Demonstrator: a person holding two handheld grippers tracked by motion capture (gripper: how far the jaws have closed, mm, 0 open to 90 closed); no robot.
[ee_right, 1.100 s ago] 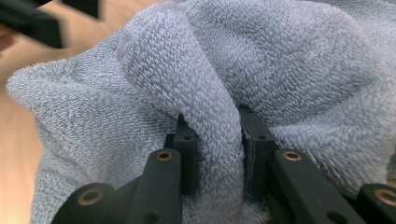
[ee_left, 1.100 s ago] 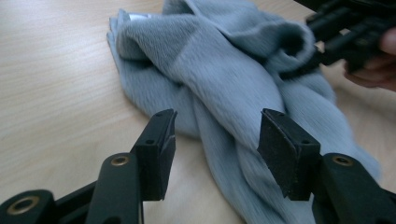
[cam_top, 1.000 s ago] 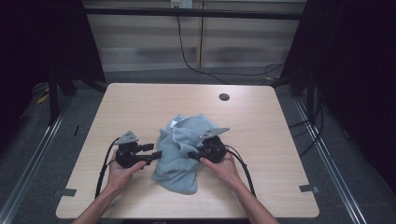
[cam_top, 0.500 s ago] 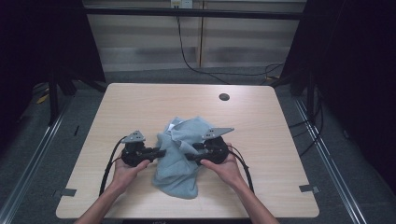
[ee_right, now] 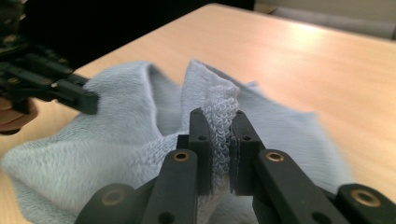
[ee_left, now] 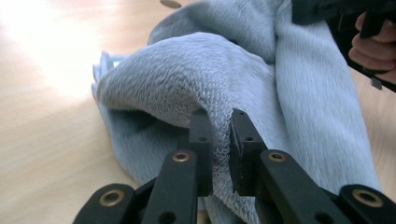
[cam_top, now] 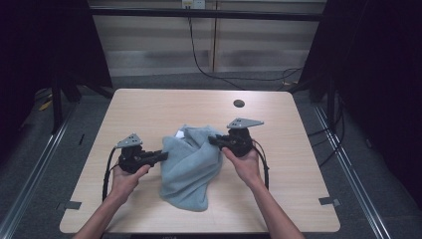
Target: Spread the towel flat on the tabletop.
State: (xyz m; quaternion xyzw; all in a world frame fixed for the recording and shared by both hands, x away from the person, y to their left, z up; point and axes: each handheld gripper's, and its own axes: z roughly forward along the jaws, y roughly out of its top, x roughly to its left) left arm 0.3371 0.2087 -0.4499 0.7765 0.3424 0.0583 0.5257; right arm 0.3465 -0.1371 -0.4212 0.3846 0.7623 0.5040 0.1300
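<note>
My left tongs (cam_top: 161,156) are pinching the left edge of the light blue towel (cam_top: 191,167), jaws having just closed on a fold of it. The towel is bunching up mid-counter (cam_top: 149,107), a bit toward the near edge, its lower end lying flat. My right tongs (cam_top: 213,141) are clamping the towel's upper right edge, jaws having just closed on it too.

No readable text, no labels, no brands, no numbers, no signs on anything in these views
</note>
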